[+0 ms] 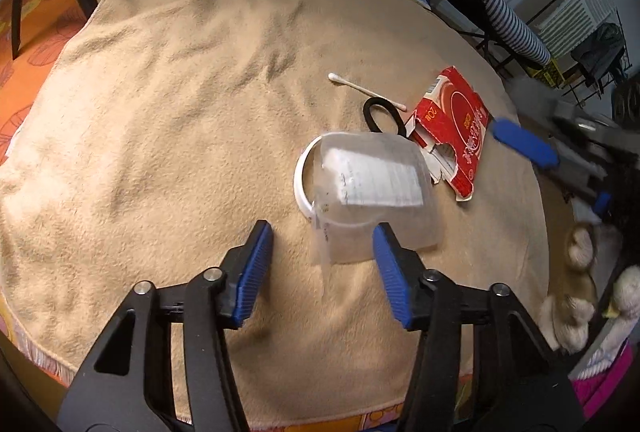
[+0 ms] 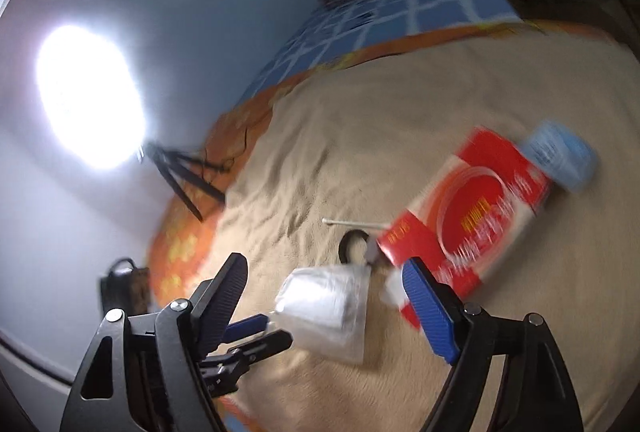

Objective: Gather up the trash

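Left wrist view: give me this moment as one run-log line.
left gripper: open, nearing clear plastic cup lying on its side | right gripper: open, empty | red carton, cotton swab, black hair tie: on beige towel

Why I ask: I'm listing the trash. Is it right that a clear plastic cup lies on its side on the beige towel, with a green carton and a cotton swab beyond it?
Not quite: the carton is red, not green, as the left wrist view shows. The clear plastic cup does lie on its side on the beige towel, with the cotton swab beyond it.
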`<state>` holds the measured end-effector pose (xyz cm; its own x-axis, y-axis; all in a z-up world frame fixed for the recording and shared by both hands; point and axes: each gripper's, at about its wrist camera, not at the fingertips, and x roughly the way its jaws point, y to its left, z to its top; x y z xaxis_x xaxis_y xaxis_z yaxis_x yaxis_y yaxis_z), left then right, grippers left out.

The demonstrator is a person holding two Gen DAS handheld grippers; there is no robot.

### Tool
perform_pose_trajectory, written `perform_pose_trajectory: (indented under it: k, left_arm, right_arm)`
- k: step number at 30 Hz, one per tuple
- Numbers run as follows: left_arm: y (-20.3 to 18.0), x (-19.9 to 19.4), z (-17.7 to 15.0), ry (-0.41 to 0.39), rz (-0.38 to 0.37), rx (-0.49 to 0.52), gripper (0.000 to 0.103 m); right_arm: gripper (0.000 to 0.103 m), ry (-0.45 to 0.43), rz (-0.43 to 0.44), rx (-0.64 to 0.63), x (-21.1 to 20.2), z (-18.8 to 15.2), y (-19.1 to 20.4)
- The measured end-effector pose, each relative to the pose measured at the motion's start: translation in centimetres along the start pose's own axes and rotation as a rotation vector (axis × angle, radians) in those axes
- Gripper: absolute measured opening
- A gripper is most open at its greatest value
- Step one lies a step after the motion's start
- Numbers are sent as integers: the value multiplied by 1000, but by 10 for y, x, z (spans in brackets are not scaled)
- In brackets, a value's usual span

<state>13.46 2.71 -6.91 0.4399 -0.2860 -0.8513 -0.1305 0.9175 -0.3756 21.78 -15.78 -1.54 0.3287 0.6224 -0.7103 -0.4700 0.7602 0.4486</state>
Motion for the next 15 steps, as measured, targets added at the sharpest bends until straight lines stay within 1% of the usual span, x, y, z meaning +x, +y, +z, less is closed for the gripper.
perform_pose_trajectory:
  k: [1, 3, 4, 6, 10, 12, 15]
  left_arm:
    - [-1, 2, 0, 1, 10, 6, 40]
    - [-4, 4, 0, 1, 21, 21, 25]
    - [-5, 5, 0, 2, 16, 26, 20]
    - [-6, 4, 1, -5, 32, 28, 8]
    - [-2, 3, 1, -1, 22, 9, 2]
    - [2, 0, 0, -3, 34, 13, 0]
    - [11, -5, -2, -5, 53, 8, 0]
  right_arm:
    - [77, 11, -17, -29, 7, 1, 5]
    - [76, 56, -56, -99, 28, 5, 15]
    - [71, 75, -75, -117, 37, 6, 16]
    - [62, 107, -104, -140, 54, 8, 18]
    - [61, 108, -148, -174, 72, 13, 18]
    - [61, 108, -142, -197, 79, 18, 21]
    - [59, 123, -156, -247, 90, 22, 29]
